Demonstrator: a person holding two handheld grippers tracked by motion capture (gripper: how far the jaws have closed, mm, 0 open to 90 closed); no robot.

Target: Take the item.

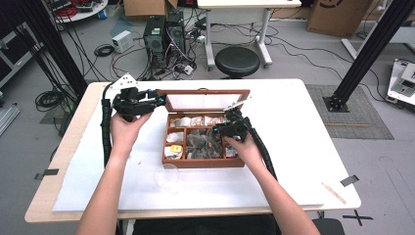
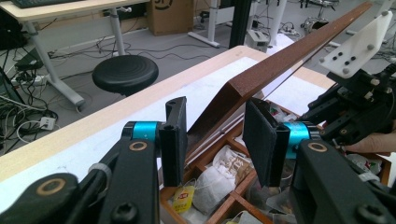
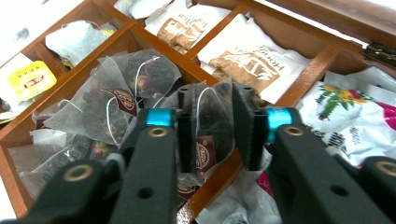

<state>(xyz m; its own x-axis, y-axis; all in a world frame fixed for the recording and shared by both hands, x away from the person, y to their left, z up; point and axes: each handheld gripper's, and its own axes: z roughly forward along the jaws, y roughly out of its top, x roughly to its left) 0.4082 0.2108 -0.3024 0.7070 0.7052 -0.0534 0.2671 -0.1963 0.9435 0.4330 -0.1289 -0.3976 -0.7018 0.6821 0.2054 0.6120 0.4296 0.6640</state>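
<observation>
Left tongs (image 2: 215,140) clamp the glass-paned brown wooden lid (image 2: 280,60), held raised. Right tongs (image 3: 212,126) pinch a translucent mesh pyramid teabag (image 3: 212,116) in the compartmented wooden box (image 1: 205,163) on the white surface (image 1: 293,147).

Both forearms are bare, with no sleeves. Each hand carries a black gripper: the left gripper (image 1: 159,101) and the right gripper (image 1: 219,129). Each has two flat black jaws on cyan collars, brass-ringed pivots, black screws, a ribbed black cable along the forearm, and a pale three-cornered plate with small holes on top.
</observation>
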